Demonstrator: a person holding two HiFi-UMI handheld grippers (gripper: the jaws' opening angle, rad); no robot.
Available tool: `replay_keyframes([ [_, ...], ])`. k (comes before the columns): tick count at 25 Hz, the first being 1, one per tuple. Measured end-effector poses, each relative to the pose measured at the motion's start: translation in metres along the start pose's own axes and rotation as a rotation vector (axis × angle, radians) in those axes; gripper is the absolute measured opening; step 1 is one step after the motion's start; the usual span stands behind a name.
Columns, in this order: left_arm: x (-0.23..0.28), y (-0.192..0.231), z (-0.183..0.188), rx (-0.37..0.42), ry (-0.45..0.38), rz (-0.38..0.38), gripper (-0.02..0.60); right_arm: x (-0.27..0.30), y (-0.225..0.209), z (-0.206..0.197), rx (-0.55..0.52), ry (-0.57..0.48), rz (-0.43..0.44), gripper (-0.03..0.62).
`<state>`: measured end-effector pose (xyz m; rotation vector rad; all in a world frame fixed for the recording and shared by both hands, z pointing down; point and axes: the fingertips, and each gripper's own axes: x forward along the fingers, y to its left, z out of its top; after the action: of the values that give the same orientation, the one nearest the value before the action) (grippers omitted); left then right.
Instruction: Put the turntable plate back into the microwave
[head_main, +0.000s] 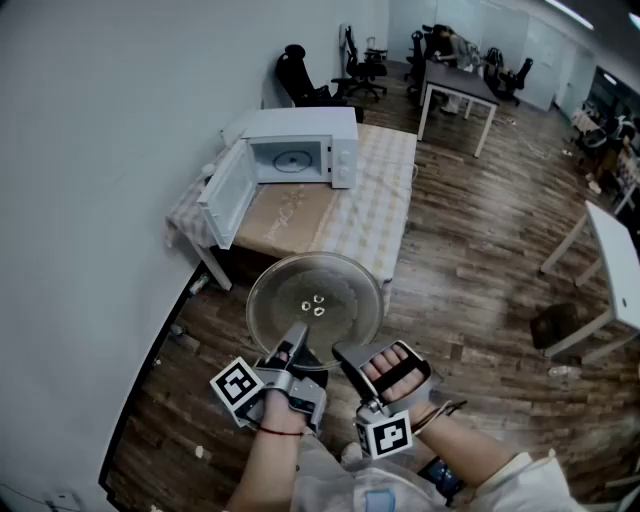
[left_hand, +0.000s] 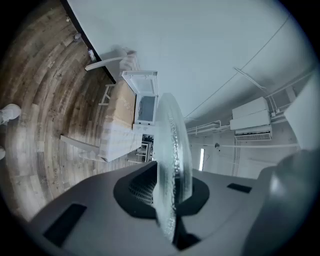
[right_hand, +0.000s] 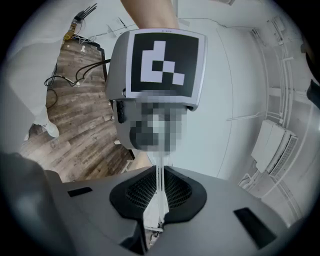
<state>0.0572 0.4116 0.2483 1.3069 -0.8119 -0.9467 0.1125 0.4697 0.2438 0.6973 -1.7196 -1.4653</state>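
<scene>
The round clear glass turntable plate (head_main: 315, 298) hangs level over the floor in front of the table. My left gripper (head_main: 297, 340) is shut on its near rim; in the left gripper view the plate (left_hand: 172, 150) stands edge-on between the pads of the left gripper (left_hand: 170, 200). My right gripper (head_main: 345, 352) sits just right of it at the same rim, jaws together on a thin edge-on strip that looks like the plate (right_hand: 160, 180); the right gripper (right_hand: 159, 195) faces the left gripper's marker cube (right_hand: 160, 55). The white microwave (head_main: 335, 130) stands ahead with its door (head_main: 225, 195) swung open to the left.
The microwave sits on a low table (head_main: 375, 210) with a checked cloth, against the white wall on the left. Office chairs (head_main: 300, 75) and a desk (head_main: 460, 85) stand behind it. Another white table (head_main: 615, 270) is at the right over wooden floor.
</scene>
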Motion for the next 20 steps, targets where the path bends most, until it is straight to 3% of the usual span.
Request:
replay_keyframes([
  [20,0.006,0.004,0.007,0.0,0.007,0.008,0.015,0.009,0.003,0.0,-0.002,-0.012,0.023,0.052],
])
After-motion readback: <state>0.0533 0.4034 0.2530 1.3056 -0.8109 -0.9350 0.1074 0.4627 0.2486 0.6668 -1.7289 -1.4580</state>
